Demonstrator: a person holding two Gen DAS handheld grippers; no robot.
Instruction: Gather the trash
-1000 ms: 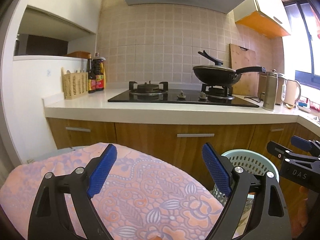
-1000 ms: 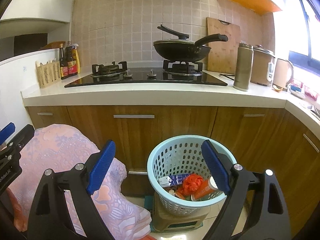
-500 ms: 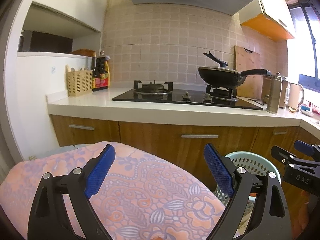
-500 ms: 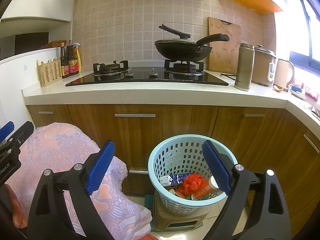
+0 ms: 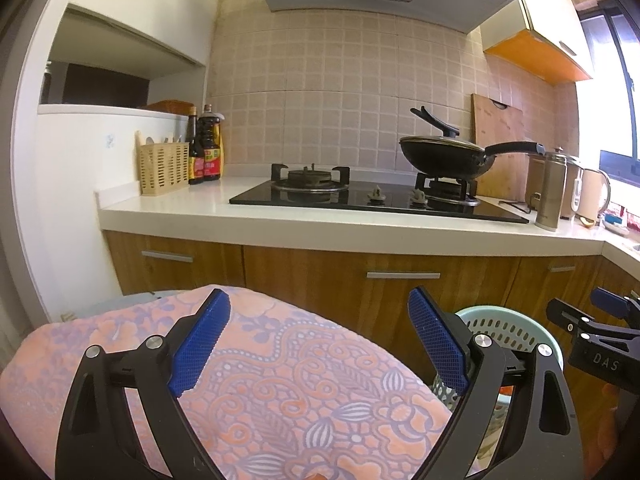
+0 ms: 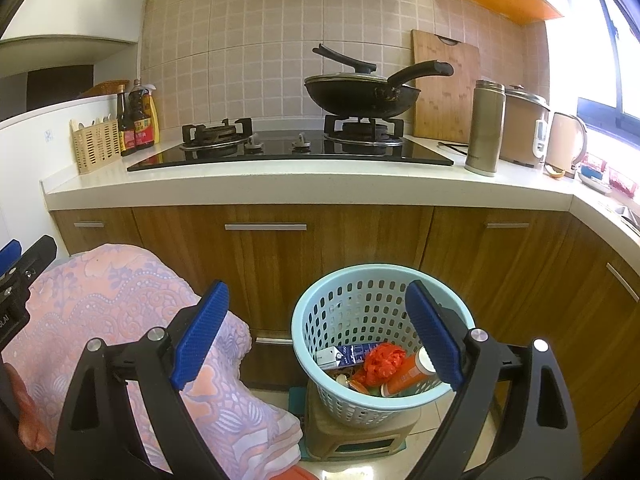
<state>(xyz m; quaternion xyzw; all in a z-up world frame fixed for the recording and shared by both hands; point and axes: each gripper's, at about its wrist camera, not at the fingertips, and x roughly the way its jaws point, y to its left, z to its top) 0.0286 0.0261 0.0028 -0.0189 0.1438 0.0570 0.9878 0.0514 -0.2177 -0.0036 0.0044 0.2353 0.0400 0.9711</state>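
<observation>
A light blue perforated basket (image 6: pixel 340 312) stands on a small stool on the floor before the cabinets. Inside lie a white-and-blue carton (image 6: pixel 346 354), a crumpled red wrapper (image 6: pixel 380 364) and an orange tube (image 6: pixel 408 372). My right gripper (image 6: pixel 318 338) is open and empty, above and in front of the basket. My left gripper (image 5: pixel 318 340) is open and empty over a pink floral cloth (image 5: pixel 280 392). The basket's rim (image 5: pixel 504 316) shows at the right of the left wrist view, with the right gripper's tip (image 5: pixel 592 320) beside it.
The cloth-covered surface (image 6: pixel 100 304) sits left of the basket. A white counter (image 6: pixel 312 184) holds a black hob (image 6: pixel 288 150), a lidded wok (image 6: pixel 360 94), a steel flask (image 6: pixel 484 128), a cooker, a kettle, sauce bottles (image 6: pixel 138 122) and a utensil holder. Wooden cabinets (image 6: pixel 320 248) stand below.
Both grippers have drifted slightly, so the left view has tilted up a little. Both stay open and empty. The basket's contents have not moved.
</observation>
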